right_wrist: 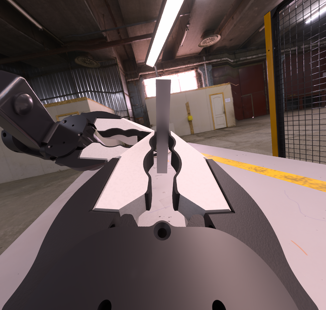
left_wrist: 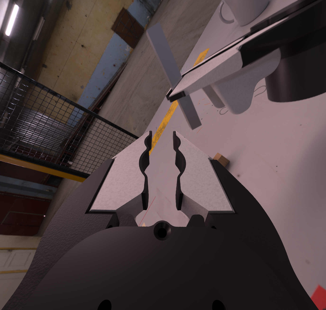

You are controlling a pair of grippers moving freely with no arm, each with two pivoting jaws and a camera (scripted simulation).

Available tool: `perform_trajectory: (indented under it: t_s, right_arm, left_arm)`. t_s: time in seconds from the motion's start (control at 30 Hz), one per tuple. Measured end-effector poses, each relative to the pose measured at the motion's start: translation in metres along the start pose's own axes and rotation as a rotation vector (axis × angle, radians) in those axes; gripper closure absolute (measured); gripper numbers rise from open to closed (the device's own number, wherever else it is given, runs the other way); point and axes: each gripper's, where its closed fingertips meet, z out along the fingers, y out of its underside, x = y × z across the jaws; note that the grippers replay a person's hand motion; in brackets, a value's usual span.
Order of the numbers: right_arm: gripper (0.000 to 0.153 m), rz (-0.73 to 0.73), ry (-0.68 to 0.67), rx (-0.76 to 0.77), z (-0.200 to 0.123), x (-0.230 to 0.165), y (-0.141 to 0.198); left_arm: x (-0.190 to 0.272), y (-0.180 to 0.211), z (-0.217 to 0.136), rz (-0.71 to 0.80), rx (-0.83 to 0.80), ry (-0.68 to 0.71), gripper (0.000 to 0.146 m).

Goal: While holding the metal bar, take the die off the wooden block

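Right gripper (right_wrist: 162,134) clamps the grey metal bar (right_wrist: 163,125) upright above the counter (right_wrist: 264,204), near its yellow-striped edge. Left gripper (left_wrist: 162,134) jaws parted, empty. Wooden block (left_wrist: 221,158) just beside its right finger; die unseen. White mug (left_wrist: 247,3) farther along.

Black textured housing, white fingers (left_wrist: 123,174), wavy black pads (right_wrist: 149,162).

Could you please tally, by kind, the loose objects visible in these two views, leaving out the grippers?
Metal bar: 1
Wooden block: 1
White mug: 1
Die: 0 visible
Total: 3
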Motion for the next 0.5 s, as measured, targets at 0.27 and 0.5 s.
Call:
perform_trajectory:
  t_s: [0.27,0.5]
  right_arm:
    - [0.141,-0.012,0.071,-0.030,-0.012,0.022,-0.003]
    - [0.141,0.004,0.079,-0.039,-0.012,0.026,0.000]
  left_arm:
    - [-0.019,0.072,-0.031,-0.142,-0.107,0.042,0.122]
    - [0.007,0.076,-0.037,-0.229,0.086,0.237,0.118]
